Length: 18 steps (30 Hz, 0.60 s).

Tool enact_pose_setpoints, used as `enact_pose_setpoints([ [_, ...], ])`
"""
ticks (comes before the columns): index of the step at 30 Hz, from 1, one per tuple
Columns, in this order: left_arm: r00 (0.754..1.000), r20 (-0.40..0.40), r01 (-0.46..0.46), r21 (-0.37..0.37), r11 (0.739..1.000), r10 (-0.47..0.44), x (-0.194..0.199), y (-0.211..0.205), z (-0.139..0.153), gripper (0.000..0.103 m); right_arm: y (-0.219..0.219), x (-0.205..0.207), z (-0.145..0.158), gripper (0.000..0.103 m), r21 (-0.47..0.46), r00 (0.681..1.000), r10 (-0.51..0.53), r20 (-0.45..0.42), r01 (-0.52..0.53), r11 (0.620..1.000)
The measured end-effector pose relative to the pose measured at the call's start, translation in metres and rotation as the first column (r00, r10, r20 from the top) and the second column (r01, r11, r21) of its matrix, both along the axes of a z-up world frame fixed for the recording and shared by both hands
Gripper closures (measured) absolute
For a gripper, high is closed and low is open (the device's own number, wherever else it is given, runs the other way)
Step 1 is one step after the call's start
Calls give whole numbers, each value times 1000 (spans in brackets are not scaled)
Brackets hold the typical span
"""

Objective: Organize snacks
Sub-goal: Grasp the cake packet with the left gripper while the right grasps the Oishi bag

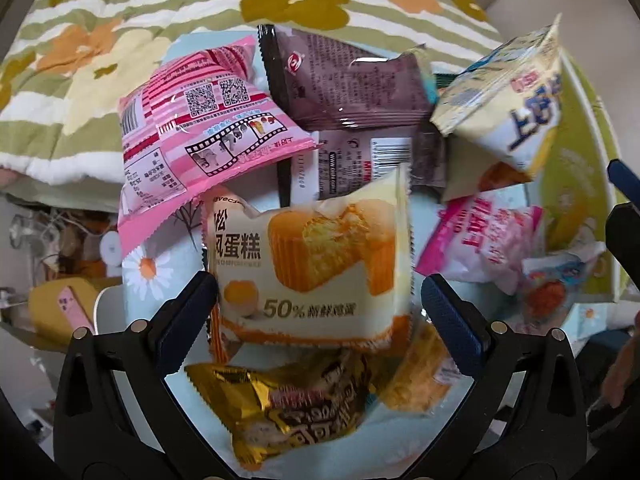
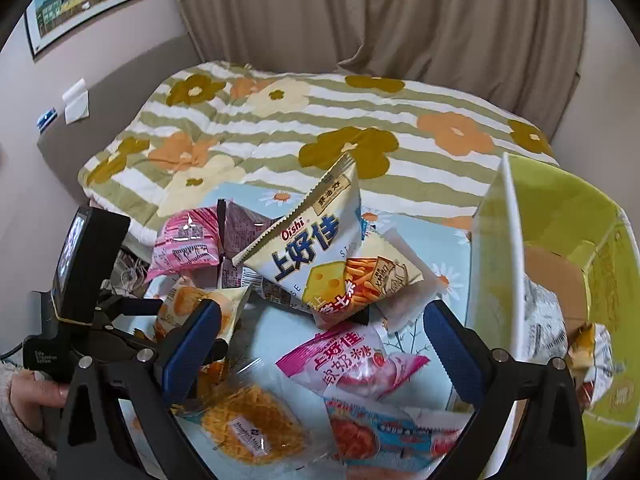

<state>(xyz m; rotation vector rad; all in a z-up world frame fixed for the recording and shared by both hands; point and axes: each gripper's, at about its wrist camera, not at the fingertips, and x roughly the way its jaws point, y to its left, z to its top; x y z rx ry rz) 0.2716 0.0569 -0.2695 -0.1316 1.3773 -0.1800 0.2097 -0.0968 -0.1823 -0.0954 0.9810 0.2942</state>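
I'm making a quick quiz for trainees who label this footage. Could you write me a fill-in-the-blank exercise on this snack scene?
1. The left tool is open around a cake packet printed with "____%".
2. The green box stands on the ____ side in the right wrist view.
3. The Oishi cheese packet lies on top of the ____ of snacks.
4. The right tool is ____, holding nothing.

Missing words: 50; right; pile; open
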Motion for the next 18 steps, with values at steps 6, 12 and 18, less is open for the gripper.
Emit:
enact_pose_setpoints([
  [6,1000,-14,14,89,996,-13,3,-14,-11,1,7,13,-19,2,-37,998,58,-31,-59,998],
  [12,998,-63,-11,124,992,19,4,-10,-27,1,12,24,-31,2,-66,994,98,-48,-101,993],
  [18,996,-57,-63,102,993,69,2,3,-26,20,13,32,-40,2,-109,990,135,-51,-140,984],
])
